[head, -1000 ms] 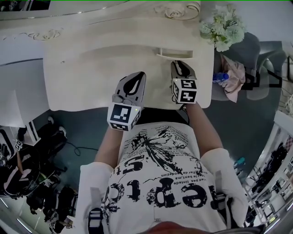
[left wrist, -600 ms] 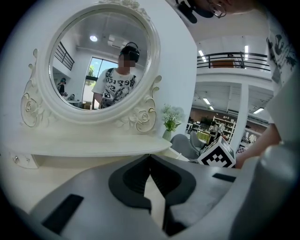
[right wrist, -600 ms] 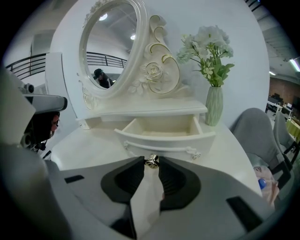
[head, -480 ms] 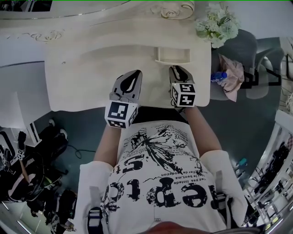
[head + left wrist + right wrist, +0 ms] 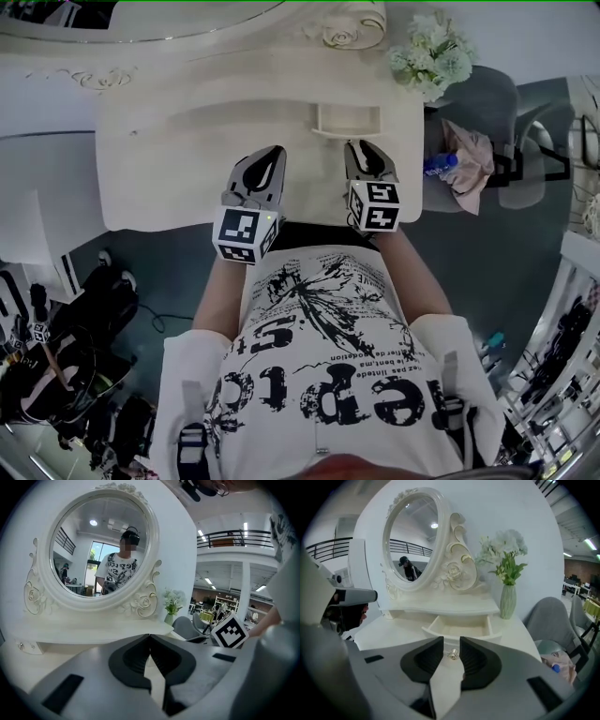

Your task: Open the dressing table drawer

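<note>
In the right gripper view, the ribbed dark pads (image 5: 429, 656) of the right gripper (image 5: 451, 641) stand a narrow gap apart. A small round silver metal knob (image 5: 453, 655) shows in that gap, and neither pad presses on it, so the gripper holds nothing. The knob sits on the front of a shallow cream wooden drawer (image 5: 457, 626), which is pulled out of the low shelf at the back of the carved cream dressing table (image 5: 393, 630), its bare inside in sight.

The left gripper view shows the left gripper (image 5: 150, 637) with its tips together and nothing between them, held over the tabletop. It faces the oval white-framed mirror (image 5: 98, 545), which reflects the person.

Only the head view shows both tools at once: the left gripper (image 5: 275, 155) is over the table's front middle, and the right gripper (image 5: 366, 148) is just short of the open drawer (image 5: 347, 119). The knob cannot be made out there.

A pale green vase of white flowers (image 5: 507, 599) stands at the table's right end, near a grey chair (image 5: 553, 616).
</note>
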### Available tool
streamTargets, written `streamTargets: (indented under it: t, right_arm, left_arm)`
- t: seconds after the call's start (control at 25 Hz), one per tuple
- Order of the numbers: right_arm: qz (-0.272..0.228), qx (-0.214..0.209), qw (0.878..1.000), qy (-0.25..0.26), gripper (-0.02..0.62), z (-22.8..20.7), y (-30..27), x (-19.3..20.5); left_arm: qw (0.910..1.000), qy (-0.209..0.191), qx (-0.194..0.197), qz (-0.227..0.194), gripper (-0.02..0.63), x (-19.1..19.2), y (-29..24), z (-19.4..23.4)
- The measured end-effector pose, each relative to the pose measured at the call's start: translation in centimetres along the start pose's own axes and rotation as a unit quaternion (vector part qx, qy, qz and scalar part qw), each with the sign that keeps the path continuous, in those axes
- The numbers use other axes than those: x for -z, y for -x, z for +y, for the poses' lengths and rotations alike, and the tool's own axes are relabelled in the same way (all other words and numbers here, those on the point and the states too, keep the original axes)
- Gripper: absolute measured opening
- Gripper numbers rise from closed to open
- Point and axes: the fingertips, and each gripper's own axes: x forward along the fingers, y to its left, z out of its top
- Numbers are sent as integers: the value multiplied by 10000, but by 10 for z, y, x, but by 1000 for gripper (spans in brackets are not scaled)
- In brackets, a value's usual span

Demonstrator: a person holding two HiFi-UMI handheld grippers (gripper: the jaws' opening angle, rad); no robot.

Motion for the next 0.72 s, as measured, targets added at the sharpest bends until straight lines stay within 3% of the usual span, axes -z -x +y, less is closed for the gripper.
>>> streamTargets:
  t: [0.2, 0.72]
  right_arm:
    - [-594, -75, 9979, 247, 44, 2, 25, -46]
    - [-1853, -261, 9808, 550, 17, -9, 80, -137]
  left_arm:
    - [9998, -88, -31, -168, 18, -18, -1, -5]
    - [9968, -486, -57, -629, 18, -77, -2, -19]
